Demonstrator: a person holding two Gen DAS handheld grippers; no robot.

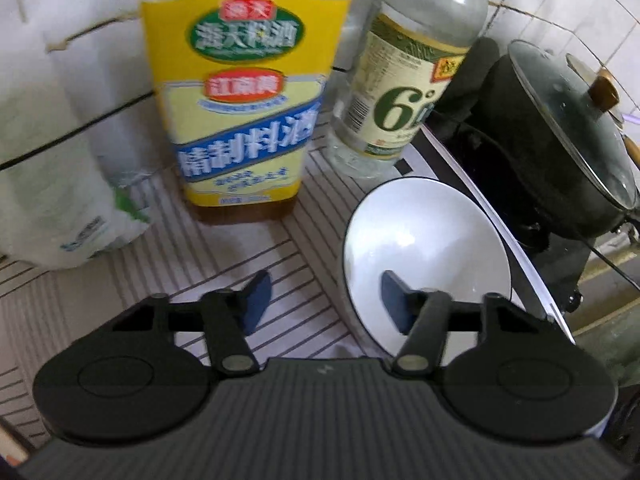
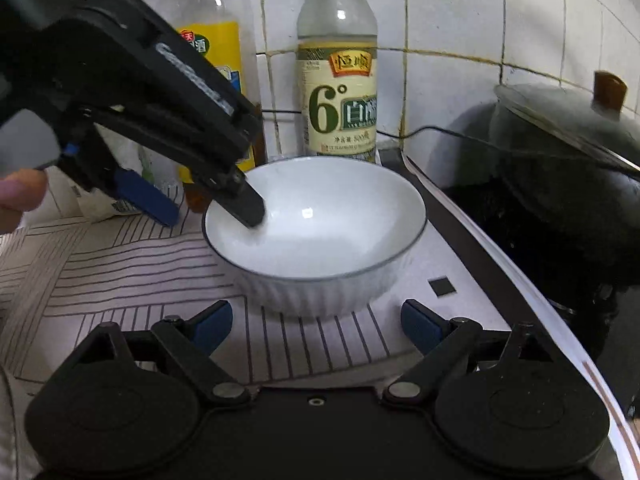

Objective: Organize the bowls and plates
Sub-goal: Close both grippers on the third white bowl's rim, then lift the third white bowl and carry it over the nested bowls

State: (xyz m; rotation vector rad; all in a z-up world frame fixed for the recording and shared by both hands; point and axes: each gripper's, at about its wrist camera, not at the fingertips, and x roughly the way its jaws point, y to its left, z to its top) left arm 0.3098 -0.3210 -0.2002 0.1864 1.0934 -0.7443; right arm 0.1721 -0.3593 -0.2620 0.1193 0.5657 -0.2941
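Bowl (image 2: 316,232) first: white, ribbed on the outside with a thin dark rim, it sits upright at the centre of my right wrist view on the line-patterned mat (image 2: 120,264), close to the mat's right edge. My left gripper (image 2: 212,208) comes in from the upper left of that frame with its fingers spread wide across the bowl's left rim, one finger (image 2: 250,206) dipped inside the bowl and the blue-padded one outside over the mat. I think neither finger presses the wall, but motion blur leaves that unsure. In the left wrist view the bowl (image 1: 424,248) fills the lower right, and the left gripper (image 1: 324,300) straddles its rim the same way. My right gripper (image 2: 316,326) hangs at the bottom centre, fingers wide apart, just short of the bowl's near side and holding nothing. Behind the bowl, against the tiled wall, stand a vinegar bottle (image 2: 340,92) and a yellow-labelled cooking wine bottle (image 2: 216,64). A dark lidded pot (image 2: 568,168) sits at right.
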